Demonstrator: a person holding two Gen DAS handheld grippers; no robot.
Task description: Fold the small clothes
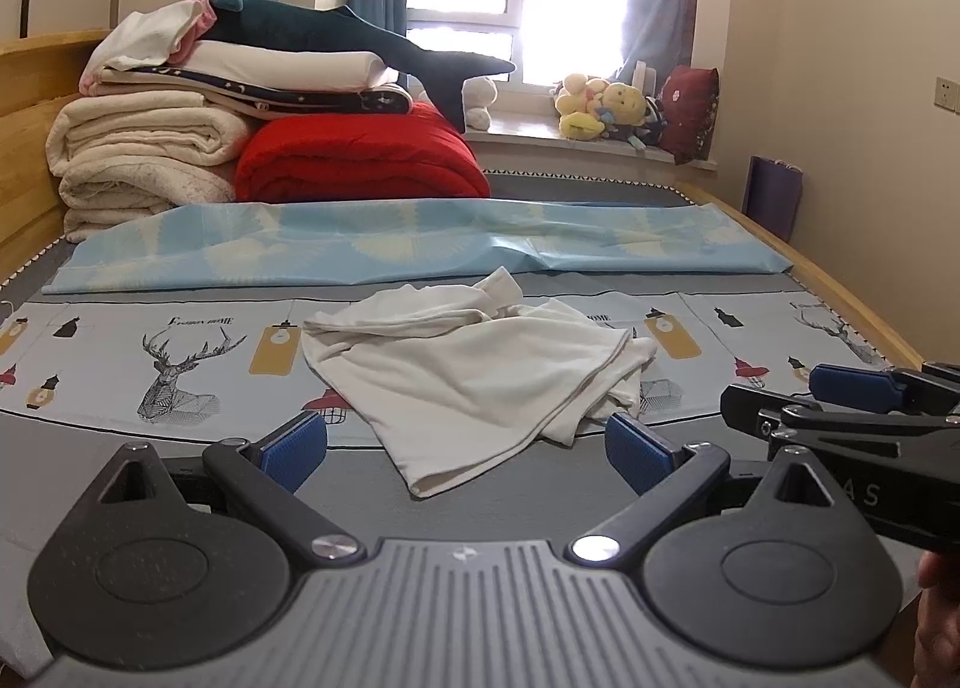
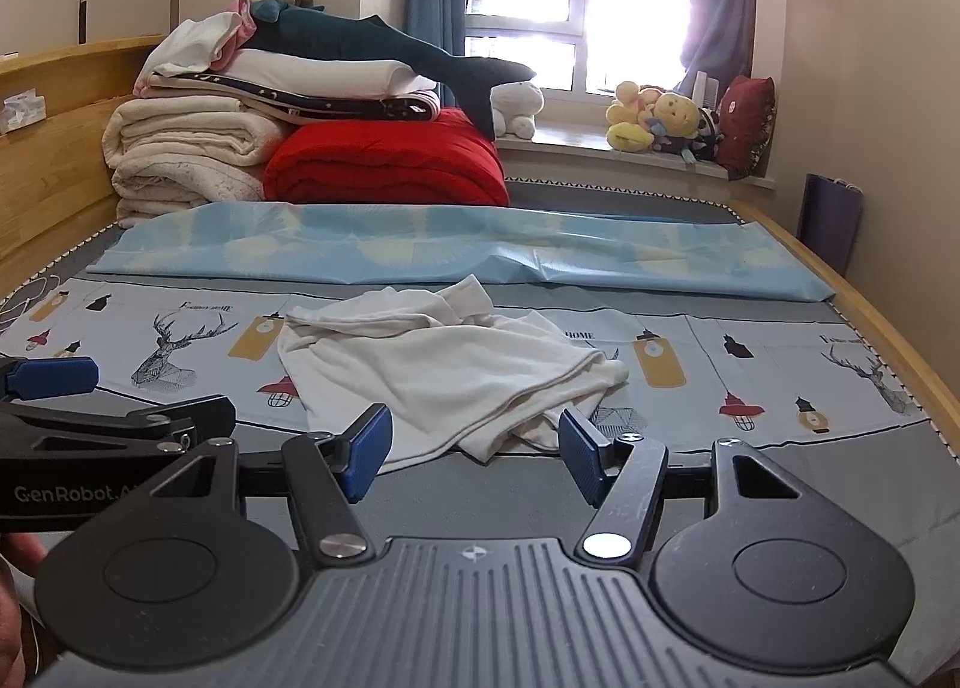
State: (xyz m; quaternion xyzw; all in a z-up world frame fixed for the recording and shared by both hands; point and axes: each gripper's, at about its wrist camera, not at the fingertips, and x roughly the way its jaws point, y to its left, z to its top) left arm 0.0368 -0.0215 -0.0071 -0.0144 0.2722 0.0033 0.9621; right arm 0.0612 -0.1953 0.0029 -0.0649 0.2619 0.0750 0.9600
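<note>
A crumpled white garment [image 1: 474, 370] lies on the bed's printed sheet [image 1: 180, 352]; it also shows in the right wrist view [image 2: 444, 364]. My left gripper [image 1: 465, 454] is open, hovering just in front of the garment's near edge, not touching it. My right gripper [image 2: 474, 448] is open too, close to the garment's near right edge, apart from it. The right gripper shows at the right of the left wrist view [image 1: 840, 394], and the left gripper at the left of the right wrist view [image 2: 60, 382].
A light blue cloth [image 1: 420, 238] lies across the bed behind the garment. Folded blankets [image 1: 144, 147] and a red quilt [image 1: 360, 159] are stacked at the back left. Plush toys [image 1: 606, 108] sit on the windowsill. The wooden bed frame [image 1: 840, 292] runs along the right.
</note>
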